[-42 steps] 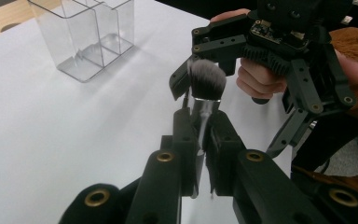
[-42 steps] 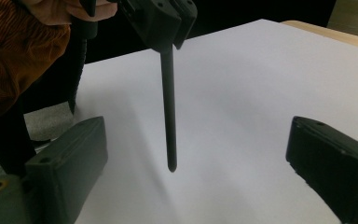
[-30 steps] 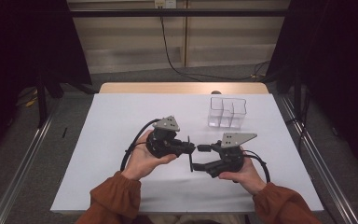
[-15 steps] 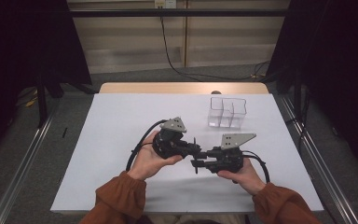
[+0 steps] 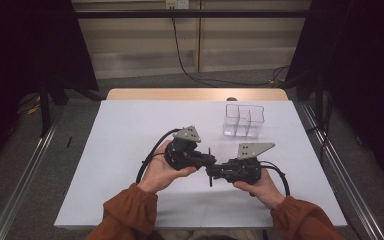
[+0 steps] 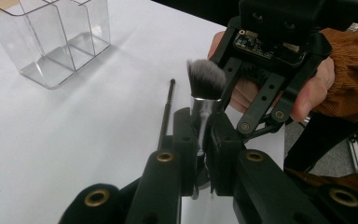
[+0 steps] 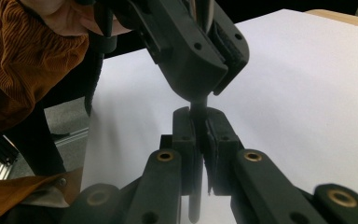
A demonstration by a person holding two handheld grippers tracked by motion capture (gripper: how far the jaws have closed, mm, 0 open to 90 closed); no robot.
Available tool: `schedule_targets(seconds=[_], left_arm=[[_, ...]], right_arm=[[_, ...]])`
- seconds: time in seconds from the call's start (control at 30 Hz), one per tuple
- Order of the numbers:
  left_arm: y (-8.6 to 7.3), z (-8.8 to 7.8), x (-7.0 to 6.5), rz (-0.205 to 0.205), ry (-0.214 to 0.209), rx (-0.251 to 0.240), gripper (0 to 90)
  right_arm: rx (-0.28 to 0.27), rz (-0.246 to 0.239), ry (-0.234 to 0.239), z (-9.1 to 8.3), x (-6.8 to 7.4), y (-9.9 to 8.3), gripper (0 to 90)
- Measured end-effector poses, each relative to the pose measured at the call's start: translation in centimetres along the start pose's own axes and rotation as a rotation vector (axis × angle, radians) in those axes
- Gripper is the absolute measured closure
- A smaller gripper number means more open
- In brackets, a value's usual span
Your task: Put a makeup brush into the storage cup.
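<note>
I had both grippers clamped on the makeup brush (image 6: pixel 205 88), left gripper (image 6: pixel 200 140) and just-closing right gripper (image 7: pixel 200 135), above the counter (image 5: pixel 130 130).

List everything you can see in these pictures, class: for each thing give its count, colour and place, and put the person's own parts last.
Makeup brush: one, grey-tipped bristles, silver ferrule, dark handle; clamped by both grippers above the table.
Thin stick: one, black; lying on the sheet beside the brush.
Clear organiser: one, transparent, several compartments; on the sheet's far right part.
Table sheet: one, white; covering the table.
Cable: one, black; on the floor beyond the table.
Left hand-held gripper: one, black; shut on the brush near its ferrule.
Right hand-held gripper: one, black; shut on the handle.
Sleeves: two, rust-orange; bottom edge.
</note>
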State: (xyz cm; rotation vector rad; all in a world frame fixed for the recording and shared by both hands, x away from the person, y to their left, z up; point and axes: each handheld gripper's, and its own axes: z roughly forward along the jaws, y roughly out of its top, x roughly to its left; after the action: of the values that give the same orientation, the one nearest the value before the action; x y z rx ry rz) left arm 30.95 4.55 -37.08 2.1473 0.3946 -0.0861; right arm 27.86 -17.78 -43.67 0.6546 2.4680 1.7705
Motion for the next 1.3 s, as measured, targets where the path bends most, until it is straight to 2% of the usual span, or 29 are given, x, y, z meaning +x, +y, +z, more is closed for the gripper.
schedule_targets(seconds=[0.37, 0.53, 0.7, 0.9, 0.93, 1.0, 1.17, 1.23, 1.3], left_arm=[[-0.4, 0.0, 0.0, -0.006, 0.006, -0.030, 82.5], [-0.5, -0.2, 0.1, 0.002, 0.025, -0.054, 76.3], [-0.6, -0.6, 0.1, -0.001, 0.043, -0.081, 64.7], [-1.0, -1.0, 0.1, -0.017, 0.079, -0.125, 40.6], [-1.0, -1.2, 0.2, -0.017, 0.077, -0.133, 39.6], [-1.1, -1.4, 0.3, -0.016, 0.098, -0.137, 36.3], [-1.5, -1.8, 0.6, -0.039, 0.144, -0.164, 16.7], [-1.8, -2.0, 0.8, -0.045, 0.146, -0.185, 14.1], [-2.1, -2.1, 0.9, -0.039, 0.167, -0.206, 9.5]], right_arm=[[0.001, -0.007, -0.006, 0.0, 0.0, 0.0, 83.9], [0.002, -0.006, -0.013, 0.0, -0.1, 0.0, 83.9], [0.002, -0.005, -0.022, -0.1, -0.1, 0.0, 83.9], [-0.007, -0.006, -0.035, -0.3, -0.2, 0.0, 83.9], [-0.009, -0.004, -0.036, -0.3, -0.3, 0.0, 83.8], [-0.012, -0.005, -0.039, -0.4, -0.3, 0.1, 83.9], [-0.019, -0.003, -0.046, -0.5, -0.3, 0.1, 83.9], [-0.021, -0.003, -0.048, -0.6, -0.4, 0.2, 83.9], [-0.024, -0.002, -0.052, -0.6, -0.4, 0.2, 83.9]])
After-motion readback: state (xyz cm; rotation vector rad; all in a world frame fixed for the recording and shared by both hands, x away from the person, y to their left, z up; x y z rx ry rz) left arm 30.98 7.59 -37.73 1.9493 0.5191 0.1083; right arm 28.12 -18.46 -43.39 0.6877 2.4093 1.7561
